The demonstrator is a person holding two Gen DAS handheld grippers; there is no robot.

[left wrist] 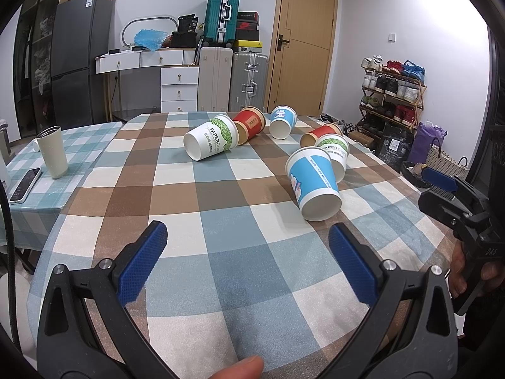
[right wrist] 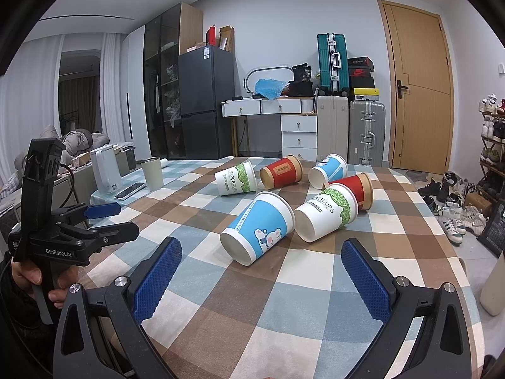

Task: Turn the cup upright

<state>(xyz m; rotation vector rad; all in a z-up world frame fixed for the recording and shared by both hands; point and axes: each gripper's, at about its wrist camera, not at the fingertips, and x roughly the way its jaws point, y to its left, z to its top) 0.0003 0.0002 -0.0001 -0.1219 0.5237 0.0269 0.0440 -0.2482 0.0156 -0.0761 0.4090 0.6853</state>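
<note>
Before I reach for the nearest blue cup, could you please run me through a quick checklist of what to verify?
1. Right tongs open wide enough: ok, blue pads spread apart, nothing between them.
2. Left tongs free: ok, open and empty.
3. Nearest blue cup still needs flipping: ok, it lies on its side on the checked tablecloth, base toward the camera.
4. Room around it: not ok, the white PAPERCUPS cup lies right beside it.
5. Cups actually touching: cannot tell.
6. Approach path: ok, only bare cloth between right tongs and cup.
</note>
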